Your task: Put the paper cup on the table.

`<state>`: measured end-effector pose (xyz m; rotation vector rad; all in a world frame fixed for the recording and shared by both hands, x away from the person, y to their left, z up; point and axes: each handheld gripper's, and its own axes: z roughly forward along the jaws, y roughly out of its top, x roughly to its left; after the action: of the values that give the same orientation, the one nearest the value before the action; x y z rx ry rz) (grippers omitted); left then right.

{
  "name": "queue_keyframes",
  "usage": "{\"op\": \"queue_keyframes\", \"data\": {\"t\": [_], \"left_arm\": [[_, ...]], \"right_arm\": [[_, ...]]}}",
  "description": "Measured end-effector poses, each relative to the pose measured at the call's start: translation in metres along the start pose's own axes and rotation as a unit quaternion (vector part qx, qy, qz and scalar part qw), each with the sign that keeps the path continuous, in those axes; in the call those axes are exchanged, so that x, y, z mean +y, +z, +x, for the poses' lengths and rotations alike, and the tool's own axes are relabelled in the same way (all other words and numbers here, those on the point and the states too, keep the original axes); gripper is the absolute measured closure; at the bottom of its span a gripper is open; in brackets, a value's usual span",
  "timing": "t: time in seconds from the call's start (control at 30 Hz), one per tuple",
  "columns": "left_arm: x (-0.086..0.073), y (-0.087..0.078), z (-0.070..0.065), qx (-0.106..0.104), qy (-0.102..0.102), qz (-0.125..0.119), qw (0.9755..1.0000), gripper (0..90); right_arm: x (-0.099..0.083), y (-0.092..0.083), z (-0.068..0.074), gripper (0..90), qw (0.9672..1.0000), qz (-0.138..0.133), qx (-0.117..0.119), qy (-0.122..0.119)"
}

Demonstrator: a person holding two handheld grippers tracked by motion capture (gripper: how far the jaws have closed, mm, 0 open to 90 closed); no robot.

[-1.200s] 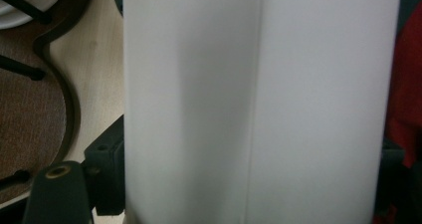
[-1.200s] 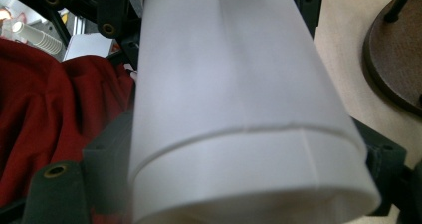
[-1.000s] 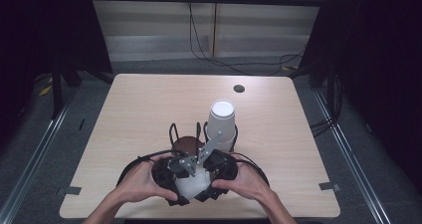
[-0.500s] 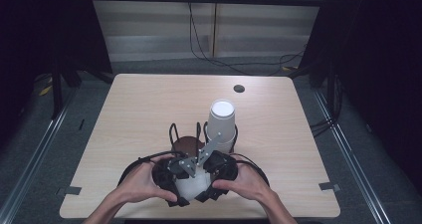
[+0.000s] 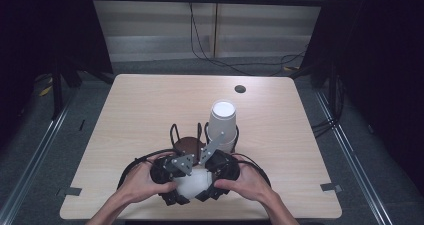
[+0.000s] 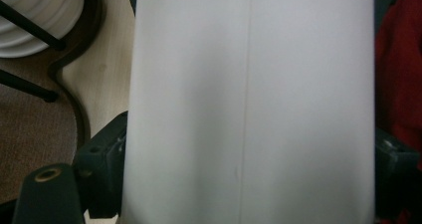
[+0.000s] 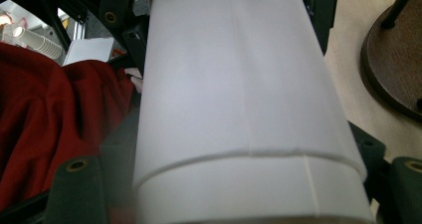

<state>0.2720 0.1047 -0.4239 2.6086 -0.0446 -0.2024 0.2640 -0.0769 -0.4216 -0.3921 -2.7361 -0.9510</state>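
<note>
Both hands hold the grippers together at the table's front edge, with white paper cups (image 5: 192,182) between them. In the left gripper view a white cup (image 6: 249,104) spans the whole gap of my left gripper (image 6: 249,174). Its jaws have just been opening, and the cup's sides still touch both black fingers (image 6: 107,169). In the right gripper view my right gripper (image 7: 244,184) is shut on a cup (image 7: 239,84) with a second rim nested over it near the bottom. In the high view, my left gripper (image 5: 181,179) and right gripper (image 5: 206,179) face each other.
An upturned stack of white cups (image 5: 222,120) stands in a black wire holder just behind the grippers. Beside it is a second wire holder with a round brown base (image 5: 189,145). A small dark hole (image 5: 240,89) marks the far side of the table. Red cloth (image 7: 50,124) lies behind the cup.
</note>
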Motion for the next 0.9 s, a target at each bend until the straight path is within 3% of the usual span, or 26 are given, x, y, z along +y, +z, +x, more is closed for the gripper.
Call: {"op": "queue_keyframes", "data": {"t": [0.3, 0.43, 0.53, 0.9], "left_arm": [[-0.002, -0.006, 0.002, 0.001, 0.003, -0.024, 0.9997, 13.6], [-0.004, -0.011, 0.003, 0.000, -0.002, -0.042, 0.9991, 13.5], [-0.008, -0.020, 0.007, -0.003, -0.016, -0.068, 0.9975, 13.7], [-0.011, -0.030, 0.009, 0.001, -0.019, -0.110, 0.9937, 13.7]], "right_arm": [[-0.001, -0.002, 0.000, 24.8, 0.9999, -0.003, 0.004, 0.011], [-0.001, -0.003, 0.000, 24.7, 0.9999, -0.011, -0.008, 0.005], [-0.001, -0.004, 0.000, 24.7, 0.9997, -0.020, -0.011, 0.007], [-0.005, -0.008, -0.002, 24.7, 0.9995, -0.024, -0.011, 0.015]]}}
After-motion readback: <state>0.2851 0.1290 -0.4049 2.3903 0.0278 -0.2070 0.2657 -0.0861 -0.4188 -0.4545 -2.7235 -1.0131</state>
